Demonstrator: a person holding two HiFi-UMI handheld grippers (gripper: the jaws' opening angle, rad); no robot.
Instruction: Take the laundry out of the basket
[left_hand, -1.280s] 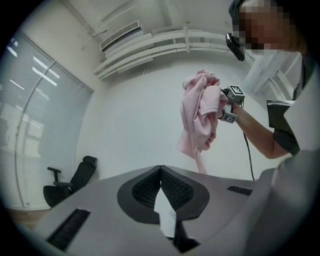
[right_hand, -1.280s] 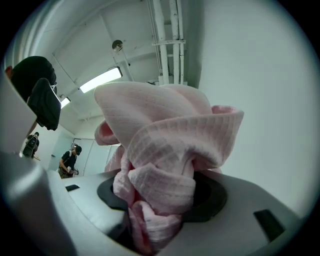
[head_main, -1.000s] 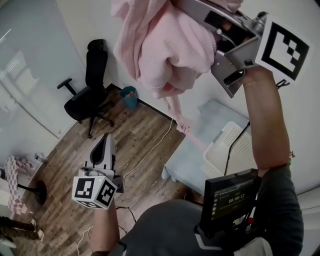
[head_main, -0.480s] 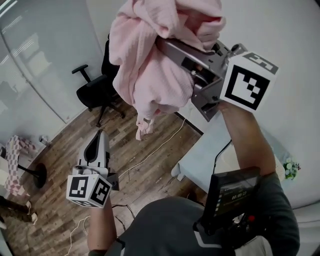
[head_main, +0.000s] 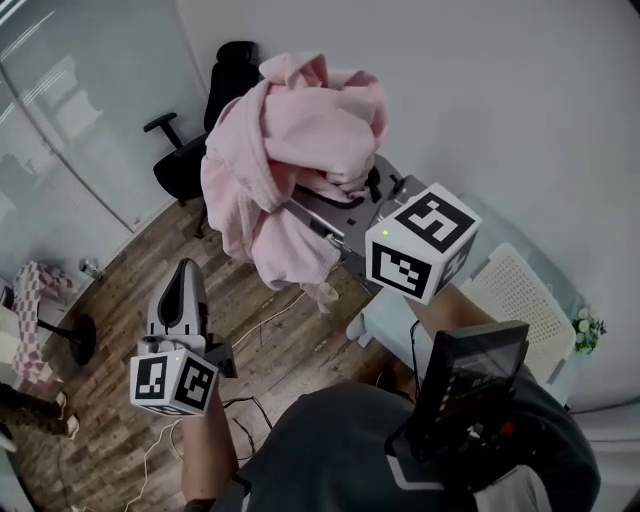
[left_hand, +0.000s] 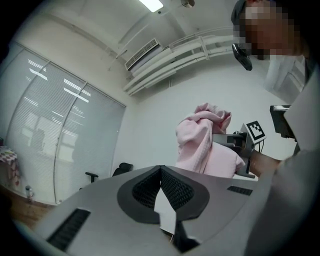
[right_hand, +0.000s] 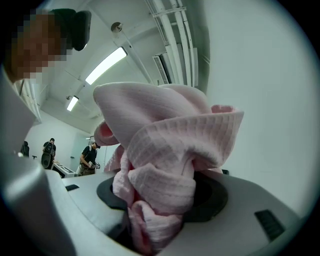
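We swung the right gripper (head_main: 305, 205), clamped on the pink garment (head_main: 285, 150), down from 12 o'clock, garment clear of the basket (head_main: 520, 295) at 4 o'clock; left gripper (head_main: 180, 285) closed, empty.

The garment (head_main: 300, 150) sits in the right tongs (right_hand: 155, 200), above the left tongs (left_hand: 161, 172) — chair (head_main: 185, 165) behind, basket (head_main: 520, 290) right.

light: bright, even, from ceiling strip lights (right_hand: 106, 65) | shadows: soft | edges: fisheye warp, dark corners | focus: near foreground soft
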